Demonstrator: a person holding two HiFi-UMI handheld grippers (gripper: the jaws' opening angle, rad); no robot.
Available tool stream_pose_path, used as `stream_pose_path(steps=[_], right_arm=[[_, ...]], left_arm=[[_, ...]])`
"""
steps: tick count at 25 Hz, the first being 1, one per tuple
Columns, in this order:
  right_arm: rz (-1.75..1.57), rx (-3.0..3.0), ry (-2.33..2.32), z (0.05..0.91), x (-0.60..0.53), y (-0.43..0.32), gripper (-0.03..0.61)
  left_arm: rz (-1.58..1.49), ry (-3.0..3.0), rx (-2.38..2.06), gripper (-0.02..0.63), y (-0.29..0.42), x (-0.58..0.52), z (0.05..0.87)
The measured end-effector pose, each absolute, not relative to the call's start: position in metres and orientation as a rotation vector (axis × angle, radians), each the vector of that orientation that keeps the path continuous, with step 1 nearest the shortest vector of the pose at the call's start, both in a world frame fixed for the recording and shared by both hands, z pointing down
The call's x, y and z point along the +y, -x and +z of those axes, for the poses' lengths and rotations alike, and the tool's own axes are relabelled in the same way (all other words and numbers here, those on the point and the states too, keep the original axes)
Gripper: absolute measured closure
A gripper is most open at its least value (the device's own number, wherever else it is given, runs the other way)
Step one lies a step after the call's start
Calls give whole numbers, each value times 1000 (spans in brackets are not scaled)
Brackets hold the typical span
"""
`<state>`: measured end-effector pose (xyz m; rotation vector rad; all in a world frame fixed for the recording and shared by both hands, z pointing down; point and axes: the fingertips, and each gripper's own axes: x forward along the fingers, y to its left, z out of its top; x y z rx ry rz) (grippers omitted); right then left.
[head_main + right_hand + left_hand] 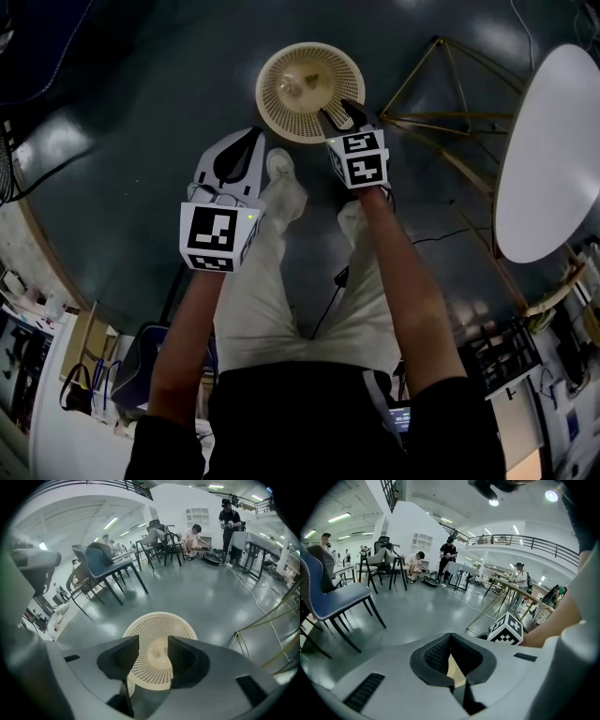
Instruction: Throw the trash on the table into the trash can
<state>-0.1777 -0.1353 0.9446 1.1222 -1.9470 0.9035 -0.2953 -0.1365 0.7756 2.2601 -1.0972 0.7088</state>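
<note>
Two tools in play. Right tool (pixel 153 653): jaws stand apart with nothing between the pads, tilted steeply down. Left tool (pixel 451 644): clenched tight and empty. Only a sliver of cream mesh shows past its tips.

One trash can (pixel 281 103), a round cream perforated basket, stands mouth-up on the dark floor at the far side, ahead of the person's feet. Being round, it has no long axis to line up with. It lies directly under the right tool, whose tips hang over the near-right part of the rim. The left tool sits nearer and to the left, clear of the rim. So the right hand is the closer one, and I judge anything let go from it would fall inside.

Pale bits (pixel 298 86) lie at the basket's bottom, too blurred to count.

One white oval worktop (pixel 548 150) stands well off to the right on a gold wire frame (pixel 441 103). No trash is visible on the part in view.
</note>
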Motion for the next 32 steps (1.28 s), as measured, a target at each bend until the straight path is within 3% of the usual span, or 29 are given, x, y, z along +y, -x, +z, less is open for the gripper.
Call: stream_pose_path(steps=[8,14,16,32], right_arm=[[888,-1992,-1153,886,-135,171,400],[824,-2066,-1183,807,-131,167,520],[798,-2099,-1184,775,-131,165,532],[586,-2350,-1214,525,-147,161,560]], left_arm=[[679,-2290,-1110,598,284,-144,735],[660,-2323,-1128,598,273,-145,679],[647,-2333,-1139,598,268,-145,656],[554,-2355,-1197,598,242,-132,499]])
